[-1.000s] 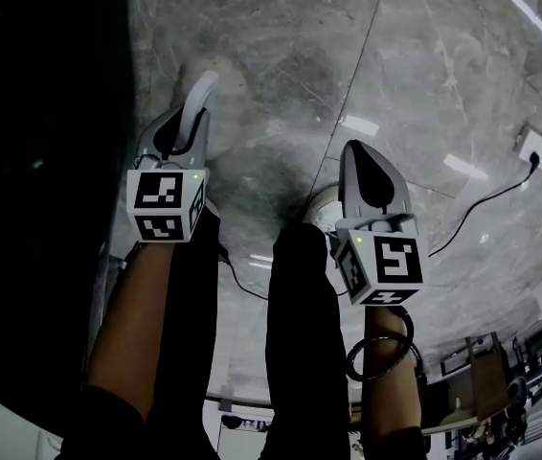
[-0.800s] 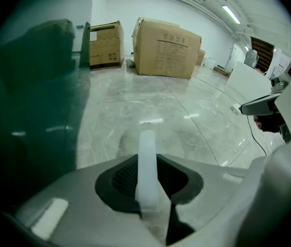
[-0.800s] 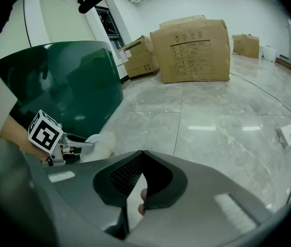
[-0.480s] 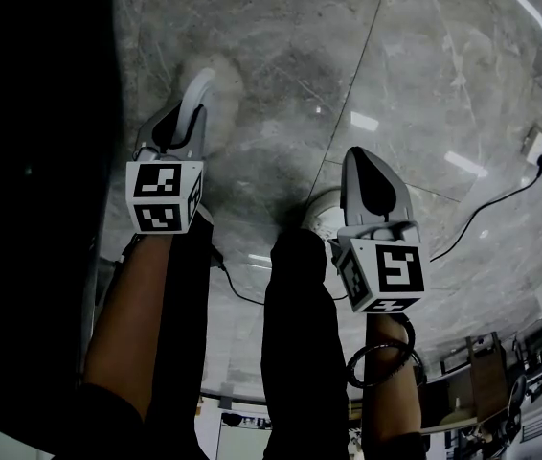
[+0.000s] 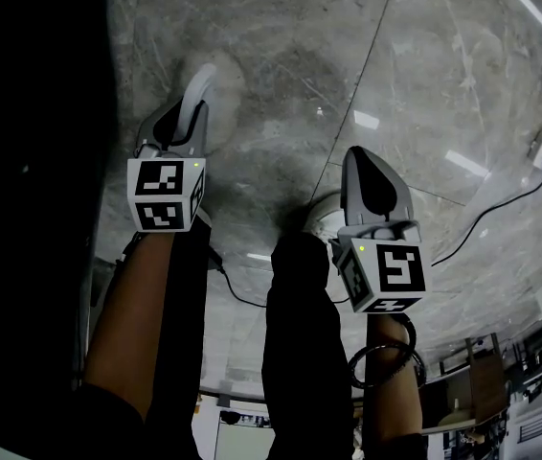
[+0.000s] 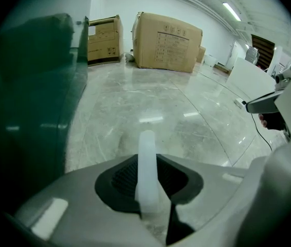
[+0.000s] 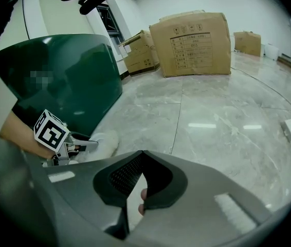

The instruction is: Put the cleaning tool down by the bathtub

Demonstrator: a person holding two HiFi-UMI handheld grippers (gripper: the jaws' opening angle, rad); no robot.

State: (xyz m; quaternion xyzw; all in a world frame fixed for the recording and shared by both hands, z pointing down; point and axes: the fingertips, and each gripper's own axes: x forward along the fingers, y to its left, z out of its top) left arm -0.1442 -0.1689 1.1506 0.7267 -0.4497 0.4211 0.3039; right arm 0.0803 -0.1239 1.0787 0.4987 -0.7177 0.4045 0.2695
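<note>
Left gripper (image 5: 187, 125) is clamped on the cleaning tool (image 5: 201, 86) by its thin white handle, probably light, stiff, slick plastic, beside the green bathtub (image 6: 32, 86); right gripper (image 5: 368, 161) is closed with nothing in it.

Left tool (image 5: 188, 123) clamps white handle (image 6: 146, 158); right tool (image 5: 369, 161) closed, empty.

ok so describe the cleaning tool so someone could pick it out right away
Find the dark green bathtub on the grey marble floor; the left claw hangs beside it. The cleaning tool is the thin white stick clamped in that claw, ending in a pale fluffy head. It is the only white, fuzzy-tipped thing there, unlike the brown boxes further off.
</note>
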